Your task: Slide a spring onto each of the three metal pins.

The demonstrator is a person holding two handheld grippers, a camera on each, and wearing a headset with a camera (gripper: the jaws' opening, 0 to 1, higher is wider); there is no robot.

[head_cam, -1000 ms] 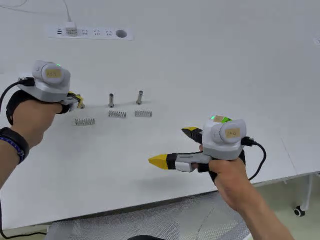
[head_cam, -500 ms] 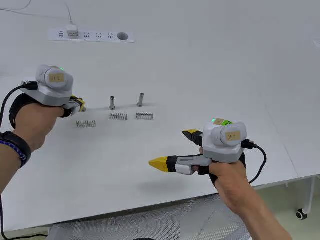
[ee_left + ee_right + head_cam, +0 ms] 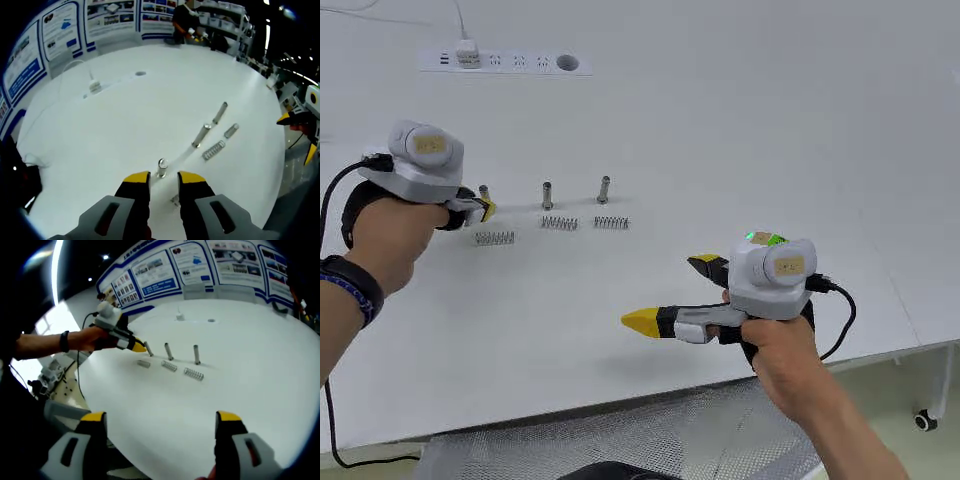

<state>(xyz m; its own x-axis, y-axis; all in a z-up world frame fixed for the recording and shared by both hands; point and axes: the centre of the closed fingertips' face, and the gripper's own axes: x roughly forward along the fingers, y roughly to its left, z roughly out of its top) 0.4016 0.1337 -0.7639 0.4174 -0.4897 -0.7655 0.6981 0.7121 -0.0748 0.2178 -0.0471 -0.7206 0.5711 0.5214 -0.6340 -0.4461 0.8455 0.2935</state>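
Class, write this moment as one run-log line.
left gripper: open, tips at end pin | right gripper: open wide, clear of parts | springs: three lying on table, none fitted

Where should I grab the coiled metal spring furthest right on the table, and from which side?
Probably its middle, from above, jaws closing across the coil. The coiled metal spring lies flat on the white table, axis sideways, both ends free, apart from the upright metal pin.

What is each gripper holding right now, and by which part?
Nothing. The left gripper is open with the nearest pin standing between its tips, ungripped; the right gripper is wide open above the table.
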